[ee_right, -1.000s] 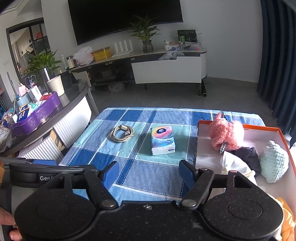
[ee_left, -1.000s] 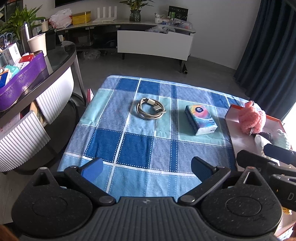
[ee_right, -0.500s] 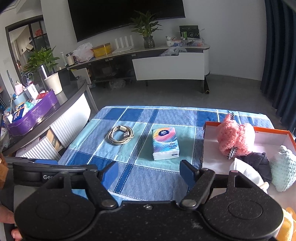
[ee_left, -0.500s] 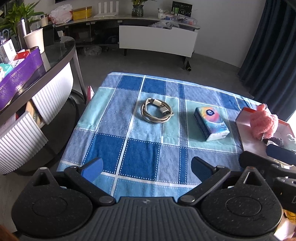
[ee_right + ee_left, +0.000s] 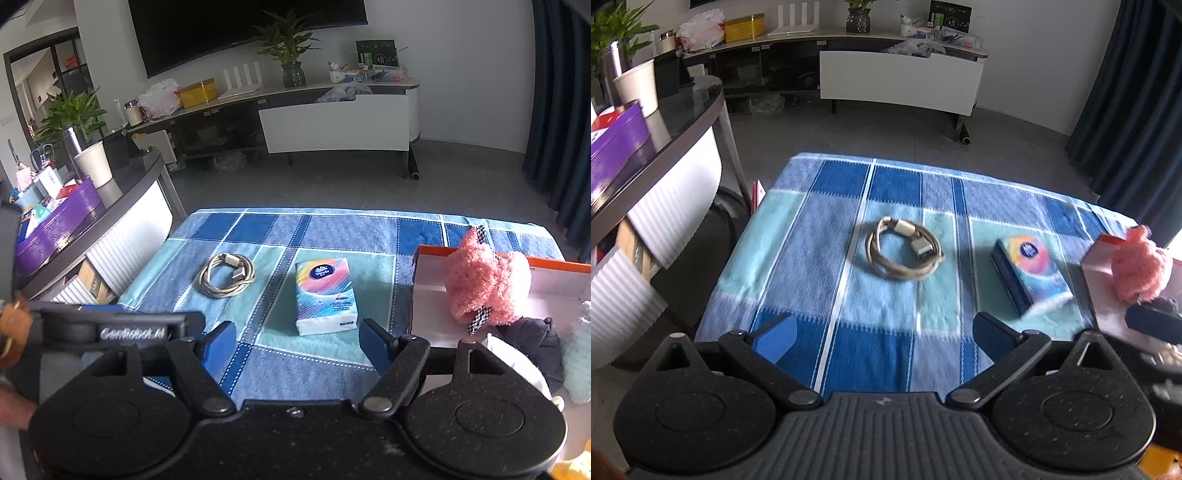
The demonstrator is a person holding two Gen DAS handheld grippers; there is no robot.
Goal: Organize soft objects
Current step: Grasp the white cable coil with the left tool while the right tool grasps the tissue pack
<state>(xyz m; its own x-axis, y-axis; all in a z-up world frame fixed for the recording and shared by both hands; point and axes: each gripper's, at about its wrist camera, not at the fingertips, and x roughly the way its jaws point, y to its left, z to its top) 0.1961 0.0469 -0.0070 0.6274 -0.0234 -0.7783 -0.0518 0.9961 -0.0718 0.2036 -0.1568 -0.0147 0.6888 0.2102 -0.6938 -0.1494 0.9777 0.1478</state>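
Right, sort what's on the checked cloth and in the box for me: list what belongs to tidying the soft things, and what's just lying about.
Belongs to the job:
- tissue pack
- pink plush toy
- dark cloth
- pale knitted piece
- orange-rimmed box holding the last three

Just lying about:
- coiled cable, on the checked cloth left of the tissue pack
- purple tray on the side counter

Your left gripper (image 5: 884, 332) is speckled black plastic with two round discs, a ribbed middle panel and blue finger pads (image 5: 775, 338). Your right gripper (image 5: 297, 341) matches it, with silver pivot screws lower centre.
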